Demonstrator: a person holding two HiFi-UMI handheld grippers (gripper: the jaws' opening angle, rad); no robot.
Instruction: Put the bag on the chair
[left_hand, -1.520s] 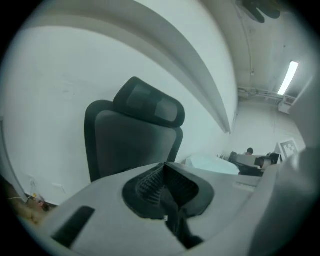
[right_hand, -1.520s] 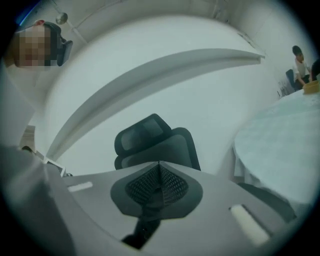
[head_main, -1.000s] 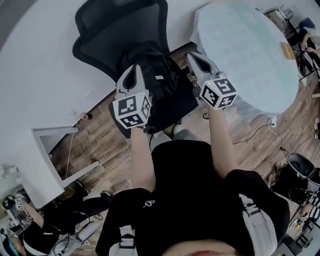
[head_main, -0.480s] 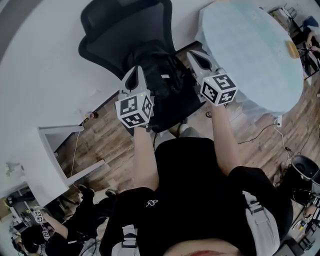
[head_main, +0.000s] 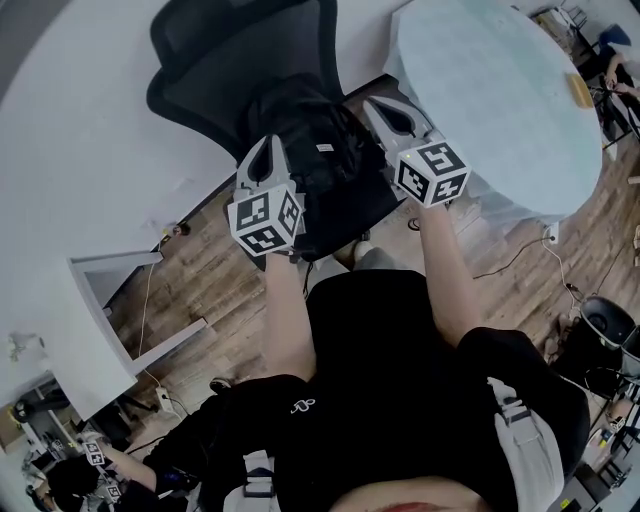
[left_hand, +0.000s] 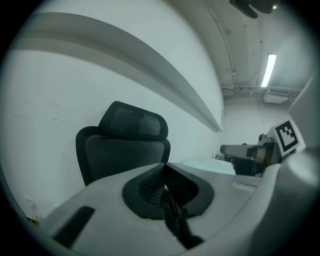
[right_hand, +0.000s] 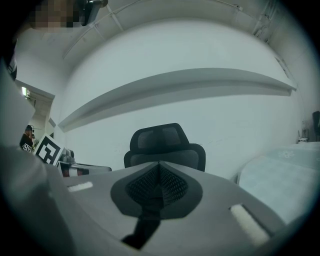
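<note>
— Grippers first, please: how do they stand?

— Both are clenched. On the left gripper (left_hand: 164, 175) the two black pads (left_hand: 150, 182) meet with no gap, and it is the same on the right gripper (right_hand: 159, 172). Under each pair a narrow dark band runs down. I think it is only the seam between the fingers, but I cannot exclude a thin strap.

— So they hold nothing?

— Nothing that I can name. Both point level at the backrest of the office chair (head_main: 215, 60).

— Where is the bag, then?

— In the head view the black backpack (head_main: 315, 165) lies on the seat of the office chair, with the backrest on its far side. The left gripper is just beside its left edge and the right gripper just beside its right edge. Whether they touch it, I cannot tell. The pale round table (head_main: 490, 90) stands to the right.

— How much of the task is left?

— In my judgement the main part is done, because the seat carries the backpack. What is left is to draw both grippers toward the near side and to check that the backpack does not slide off.
</note>
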